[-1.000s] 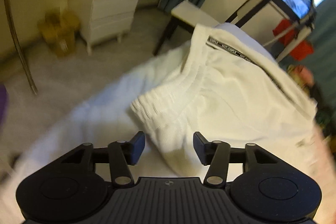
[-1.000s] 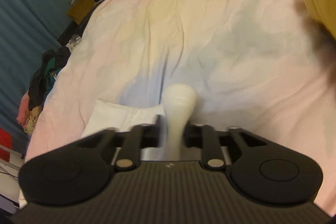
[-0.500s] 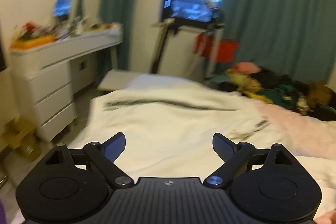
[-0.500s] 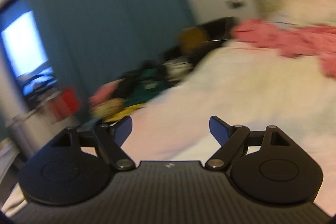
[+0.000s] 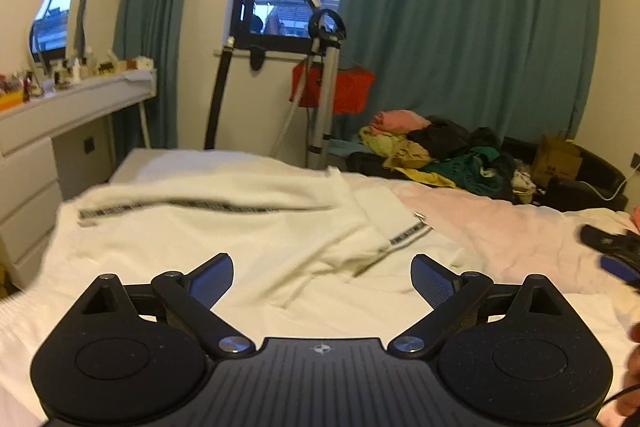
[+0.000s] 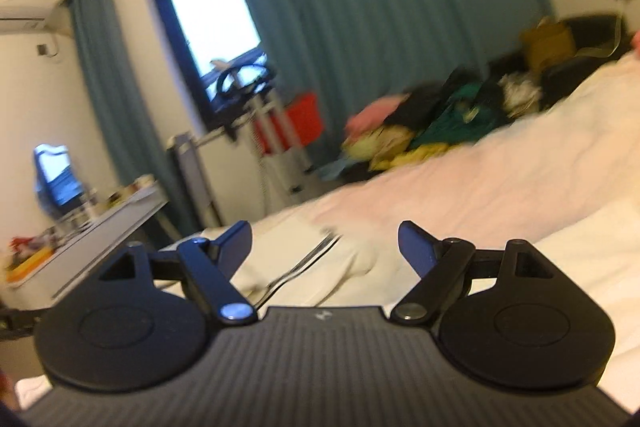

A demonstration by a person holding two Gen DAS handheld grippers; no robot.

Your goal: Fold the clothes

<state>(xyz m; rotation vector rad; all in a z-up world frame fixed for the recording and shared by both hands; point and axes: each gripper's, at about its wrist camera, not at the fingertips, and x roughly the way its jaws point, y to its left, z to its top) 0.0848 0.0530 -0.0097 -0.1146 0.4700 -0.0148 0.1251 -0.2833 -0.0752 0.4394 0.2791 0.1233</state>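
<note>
**Both grippers open above the white garment**

The left gripper [image 5: 322, 273] has its jaws spread wide and holds nothing. The right gripper [image 6: 325, 243] is spread wide too, also with nothing between its fingers. Under them the white cotton garment with a black lettered stripe [image 5: 224, 227] lies flat on the pale pink bed sheet [image 5: 500, 227]. Behind it stands a heap of coloured clothes [image 5: 440, 155].

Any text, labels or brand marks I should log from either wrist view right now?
Nothing reads clearly.
Lettered black tape on the white garment: blurred, not legible.
Printed mark on the brown paper bag: too small to read.
Small emblem on the left gripper body: a symbol, not text.
Right gripper view: too blurred.
</note>
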